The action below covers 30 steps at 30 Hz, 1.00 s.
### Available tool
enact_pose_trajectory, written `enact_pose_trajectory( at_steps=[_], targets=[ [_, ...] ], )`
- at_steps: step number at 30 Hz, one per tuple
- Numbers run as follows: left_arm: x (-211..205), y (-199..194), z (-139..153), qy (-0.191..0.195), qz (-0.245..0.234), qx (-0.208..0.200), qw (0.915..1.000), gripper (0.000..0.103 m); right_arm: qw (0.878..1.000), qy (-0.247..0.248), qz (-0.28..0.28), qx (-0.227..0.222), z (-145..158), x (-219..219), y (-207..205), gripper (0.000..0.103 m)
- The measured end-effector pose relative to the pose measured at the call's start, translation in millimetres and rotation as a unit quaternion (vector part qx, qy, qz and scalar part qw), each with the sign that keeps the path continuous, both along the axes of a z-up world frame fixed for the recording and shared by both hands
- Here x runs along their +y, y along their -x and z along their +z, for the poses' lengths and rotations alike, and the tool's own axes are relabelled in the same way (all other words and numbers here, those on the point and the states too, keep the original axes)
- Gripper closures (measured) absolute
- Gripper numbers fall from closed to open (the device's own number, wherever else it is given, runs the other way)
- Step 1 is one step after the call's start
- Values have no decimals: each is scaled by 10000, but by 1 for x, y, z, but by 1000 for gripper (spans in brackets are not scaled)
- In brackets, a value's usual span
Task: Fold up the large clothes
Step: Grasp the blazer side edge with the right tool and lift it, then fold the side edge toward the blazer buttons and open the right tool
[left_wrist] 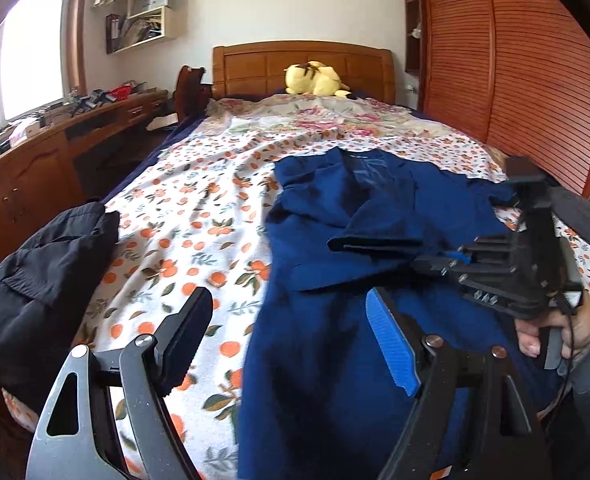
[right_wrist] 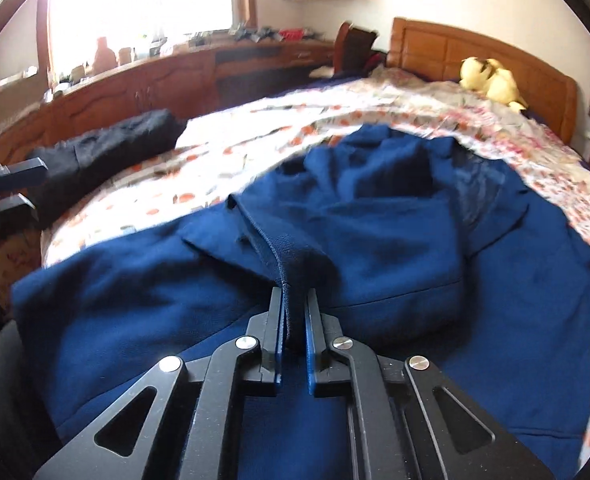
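We hold our left gripper [left_wrist: 287, 336] wide open above the bed, one black finger at seven o'clock in the left wrist view and the blue-padded finger [left_wrist: 391, 344] at five o'clock, and nothing sits between them. Below that gap lies the blue coat [left_wrist: 335, 360], spread over the right half of the orange-print sheet [left_wrist: 199, 208], its collar end toward twelve o'clock and its long body running down to six o'clock. At three o'clock in the same view we see our right gripper [left_wrist: 375, 245] reaching in from the side, with our right hand [left_wrist: 563, 328] wrapped around its handle. Switching to the right wrist view, our right gripper [right_wrist: 295, 304] is closed almost fully, and a thick fold of the blue coat [right_wrist: 395, 232] is pinched between its two blue pads, the ribbed edge of the cloth rising out of the jaws toward twelve o'clock. The rest of the coat bunches up in loose ridges beyond the pinch. At nine o'clock in this view the tips of our left gripper [right_wrist: 19, 188] poke in, apart from each other. A dark garment [left_wrist: 43, 280] rests at the bed's left edge, well apart from the coat, and a yellow plush toy [left_wrist: 315, 78] lies by the wooden headboard [left_wrist: 255, 64] at twelve o'clock.
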<state>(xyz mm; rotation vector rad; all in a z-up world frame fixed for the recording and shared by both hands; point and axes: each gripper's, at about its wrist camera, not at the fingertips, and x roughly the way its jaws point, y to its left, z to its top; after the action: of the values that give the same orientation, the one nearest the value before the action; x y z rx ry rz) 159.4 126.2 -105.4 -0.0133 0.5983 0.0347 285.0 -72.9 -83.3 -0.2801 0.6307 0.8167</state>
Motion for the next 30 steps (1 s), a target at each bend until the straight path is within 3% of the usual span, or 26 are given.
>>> enact_pose_trajectory(
  at_steps=[7,16,20,30],
  targets=[
    [-21,-18,8,-57,-300,-133,9994,23,9969,-472,-605,-175,24,-63,-2,96],
    [-46,-49,3,-37,-651,-148,9978,23,9834,-856,-1502,-548,32,-143,13,97],
    [-59,-66,-1,39,-775,-164,9968,23,9820,-730,-1693,-408,21,-154,27,97],
    [-77,-89,-27,43,-826,-197,9964,23,9869,-5,-1614,1,-11,-127,12,95]
  ],
)
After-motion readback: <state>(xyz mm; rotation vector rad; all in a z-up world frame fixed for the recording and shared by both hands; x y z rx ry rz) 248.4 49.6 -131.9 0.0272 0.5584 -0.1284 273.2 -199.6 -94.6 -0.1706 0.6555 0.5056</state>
